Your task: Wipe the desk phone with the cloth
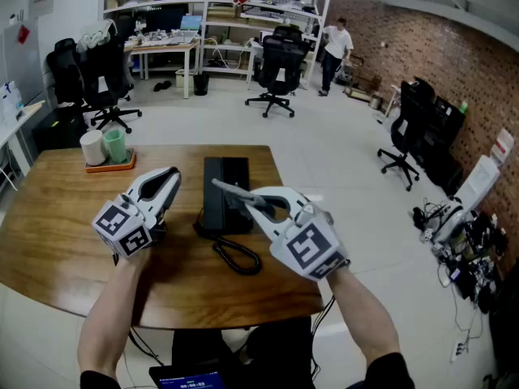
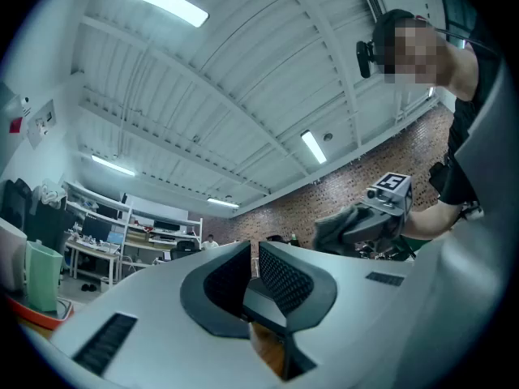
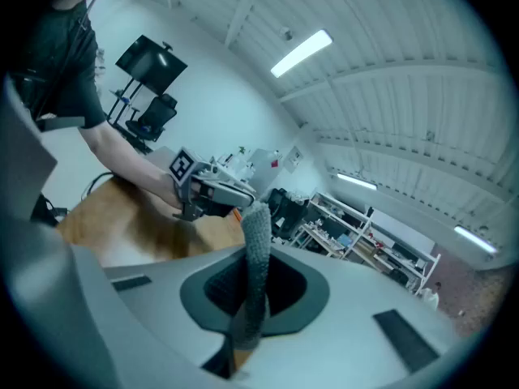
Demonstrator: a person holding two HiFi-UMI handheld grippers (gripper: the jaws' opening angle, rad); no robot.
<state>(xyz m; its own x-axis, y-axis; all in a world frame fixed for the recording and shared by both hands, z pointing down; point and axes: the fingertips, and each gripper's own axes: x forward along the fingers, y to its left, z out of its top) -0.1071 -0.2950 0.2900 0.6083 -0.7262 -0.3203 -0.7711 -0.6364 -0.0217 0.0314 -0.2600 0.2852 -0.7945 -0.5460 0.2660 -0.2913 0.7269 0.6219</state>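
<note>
The desk phone (image 1: pixel 225 186) lies black and flat near the middle of the wooden surface (image 1: pixel 57 241), and its coiled cord (image 1: pixel 237 255) trails off its near end towards the person. The right claw (image 3: pixel 256 294) is over the near right part of the phone and is clamped on a grey cloth (image 3: pixel 259 233), which stands up from between the pads in a narrow fold. Whether the cloth touches the phone I cannot tell. The left claw (image 2: pixel 255 278) hangs just left of the phone. Its pads are drawn in to a narrow slit, with nothing caught between them.

Well to the left of the phone, towards the far edge of the surface, sits a shallow orange tray (image 1: pixel 109 167). Two cups stand upright in it, side by side: a white cup (image 1: pixel 93 147) further from the phone and a pale green cup (image 1: pixel 116 145) nearer to it. What either cup holds I cannot see.
</note>
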